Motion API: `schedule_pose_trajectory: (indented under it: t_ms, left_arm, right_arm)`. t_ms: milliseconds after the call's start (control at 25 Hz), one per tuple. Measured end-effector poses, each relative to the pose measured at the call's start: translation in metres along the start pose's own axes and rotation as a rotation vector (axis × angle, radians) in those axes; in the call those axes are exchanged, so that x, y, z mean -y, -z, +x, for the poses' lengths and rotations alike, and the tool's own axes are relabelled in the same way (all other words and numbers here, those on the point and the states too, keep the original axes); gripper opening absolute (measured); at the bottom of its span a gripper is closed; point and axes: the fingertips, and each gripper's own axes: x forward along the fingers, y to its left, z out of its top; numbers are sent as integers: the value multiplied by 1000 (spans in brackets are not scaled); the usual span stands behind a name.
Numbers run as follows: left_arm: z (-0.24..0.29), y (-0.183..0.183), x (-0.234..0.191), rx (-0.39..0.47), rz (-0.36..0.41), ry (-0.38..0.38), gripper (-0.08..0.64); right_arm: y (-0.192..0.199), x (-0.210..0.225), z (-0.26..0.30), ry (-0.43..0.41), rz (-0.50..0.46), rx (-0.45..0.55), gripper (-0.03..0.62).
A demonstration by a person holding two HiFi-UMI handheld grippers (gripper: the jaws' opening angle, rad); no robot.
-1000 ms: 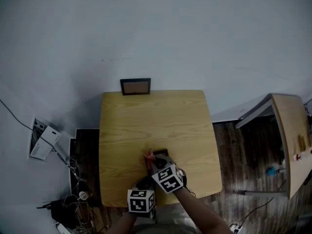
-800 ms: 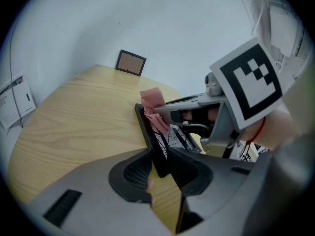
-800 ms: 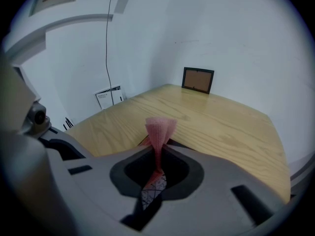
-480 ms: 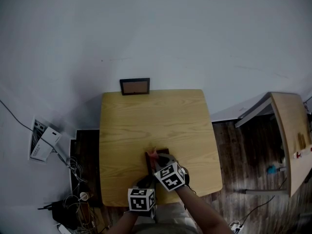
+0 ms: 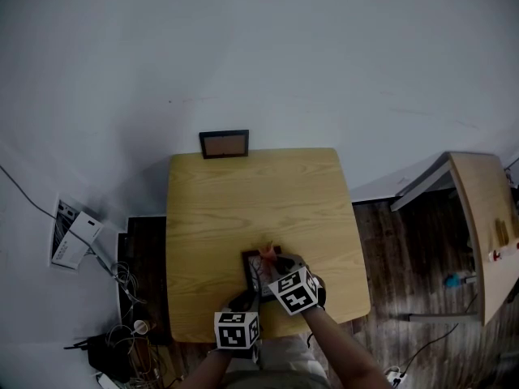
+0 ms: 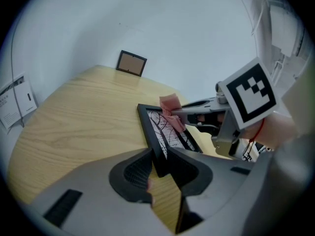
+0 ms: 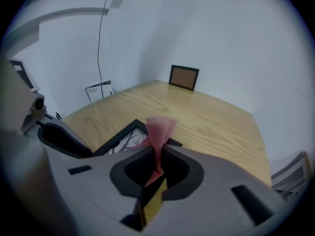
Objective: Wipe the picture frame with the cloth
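A black picture frame (image 5: 253,271) with a branch print lies flat near the front edge of the wooden table (image 5: 251,193). My left gripper (image 6: 160,159) is shut on the frame's near edge (image 6: 156,140), holding it down. My right gripper (image 7: 158,154) is shut on a pink cloth (image 7: 159,129), which sticks up between its jaws. In the left gripper view the cloth (image 6: 171,108) rests on the far right part of the frame's glass, under the right gripper (image 6: 197,108). In the head view the cloth (image 5: 268,251) shows at the frame's far right corner, ahead of the right gripper (image 5: 276,262).
A second small dark frame (image 5: 225,143) stands at the table's far edge against the white wall. A wooden side table (image 5: 486,233) stands to the right. Cables and a white box (image 5: 73,235) lie on the floor to the left.
My right gripper has slid the pink cloth rightward across the frame, uncovering more of its left side. The left gripper has stayed in place on the frame.
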Motion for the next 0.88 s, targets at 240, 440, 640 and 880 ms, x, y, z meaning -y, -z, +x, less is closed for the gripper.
schedule_pose_trajectory:
  t_ms: [240, 440, 640, 880]
  left_arm:
    - [1, 0, 0, 2, -1, -2, 89]
    - [1, 0, 0, 4, 0, -2, 89]
    - [1, 0, 1, 6, 4, -2, 87]
    - [1, -1, 0, 9, 8, -4, 86]
  right_arm:
    - [5, 6, -1, 10, 27, -2, 18]
    - [2, 5, -4, 20, 40, 13, 18]
    - [-5, -5, -18, -5, 118, 103, 18]
    - [-8, -31, -37, -79, 156, 163, 18]
